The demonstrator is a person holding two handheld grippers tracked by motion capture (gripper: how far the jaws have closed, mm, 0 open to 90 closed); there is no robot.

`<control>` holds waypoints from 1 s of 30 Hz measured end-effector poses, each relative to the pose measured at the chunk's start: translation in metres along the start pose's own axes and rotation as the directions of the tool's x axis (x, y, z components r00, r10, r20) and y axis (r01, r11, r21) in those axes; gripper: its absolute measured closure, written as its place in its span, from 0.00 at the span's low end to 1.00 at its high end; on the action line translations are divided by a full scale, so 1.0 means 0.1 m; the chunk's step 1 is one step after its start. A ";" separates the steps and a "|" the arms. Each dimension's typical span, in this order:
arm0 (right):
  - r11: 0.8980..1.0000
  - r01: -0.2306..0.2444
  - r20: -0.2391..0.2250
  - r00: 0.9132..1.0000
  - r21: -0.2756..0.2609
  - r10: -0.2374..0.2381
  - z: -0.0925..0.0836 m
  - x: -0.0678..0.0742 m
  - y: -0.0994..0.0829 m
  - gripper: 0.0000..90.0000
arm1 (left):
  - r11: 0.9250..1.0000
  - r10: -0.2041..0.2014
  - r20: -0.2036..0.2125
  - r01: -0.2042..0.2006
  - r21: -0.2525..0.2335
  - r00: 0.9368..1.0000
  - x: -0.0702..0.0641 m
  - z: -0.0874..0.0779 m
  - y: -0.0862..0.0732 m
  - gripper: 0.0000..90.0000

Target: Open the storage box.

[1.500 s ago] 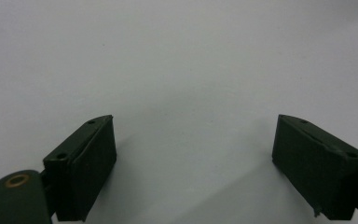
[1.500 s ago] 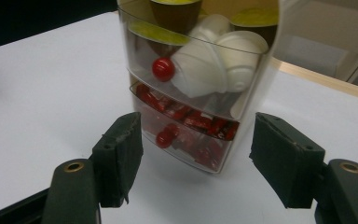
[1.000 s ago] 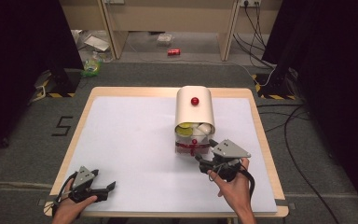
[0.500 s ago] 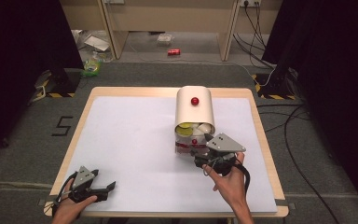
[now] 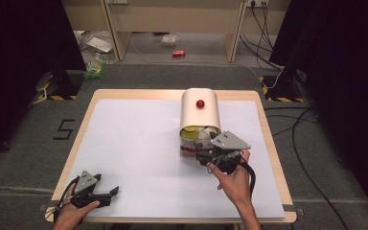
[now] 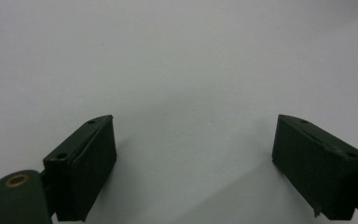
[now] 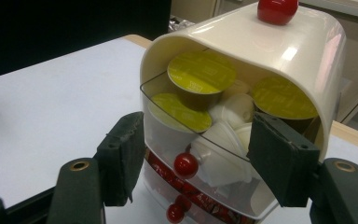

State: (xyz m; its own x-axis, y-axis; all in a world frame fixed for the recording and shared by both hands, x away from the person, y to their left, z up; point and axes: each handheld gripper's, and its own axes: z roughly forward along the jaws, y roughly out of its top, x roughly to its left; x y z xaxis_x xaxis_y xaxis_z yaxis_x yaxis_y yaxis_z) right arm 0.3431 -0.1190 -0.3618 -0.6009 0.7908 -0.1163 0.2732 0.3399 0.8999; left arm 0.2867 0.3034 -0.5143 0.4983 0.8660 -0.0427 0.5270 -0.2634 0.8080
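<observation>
Standing upright right of the table's (image 5: 124,143) middle, the cream drawer cabinet (image 5: 200,110) faces the person, its clear upper drawer (image 7: 205,154) pulled out and pinched by the right gripper (image 7: 191,163), while the left gripper (image 6: 193,163) rests spread.
</observation>
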 end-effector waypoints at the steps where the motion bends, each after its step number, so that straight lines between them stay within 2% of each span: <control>1: 1.000 0.003 -0.002 1.000 -0.001 -0.003 0.01 0.00 0.00 0.41 | 1.000 0.000 0.000 0.000 0.000 1.000 0.00 0.00 0.00 0.14; 6: 1.000 -0.015 -0.008 1.000 -0.002 0.015 0.09 -0.04 0.02 0.41 | 1.000 0.000 0.000 0.000 0.000 1.000 0.00 0.00 0.00 0.14; 14: 0.999 -0.010 -0.014 1.000 0.036 0.010 0.20 -0.05 -0.04 0.40 | 1.000 0.000 0.001 0.000 0.000 1.000 0.00 0.00 0.00 0.14; 30: 0.999 0.010 -0.023 1.000 0.048 -0.009 0.18 -0.05 -0.05 0.40 | 1.000 -0.002 0.002 0.002 -0.002 1.000 0.00 0.00 0.00 0.14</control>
State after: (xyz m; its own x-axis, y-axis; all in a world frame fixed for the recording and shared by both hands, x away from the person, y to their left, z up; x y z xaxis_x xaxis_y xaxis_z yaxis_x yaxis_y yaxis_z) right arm 0.3581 -0.1153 -0.3732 -0.6206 0.7757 -0.1149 0.3026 0.3721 0.8775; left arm 0.2868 0.3037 -0.5144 0.4990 0.8654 -0.0454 0.5267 -0.2612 0.8089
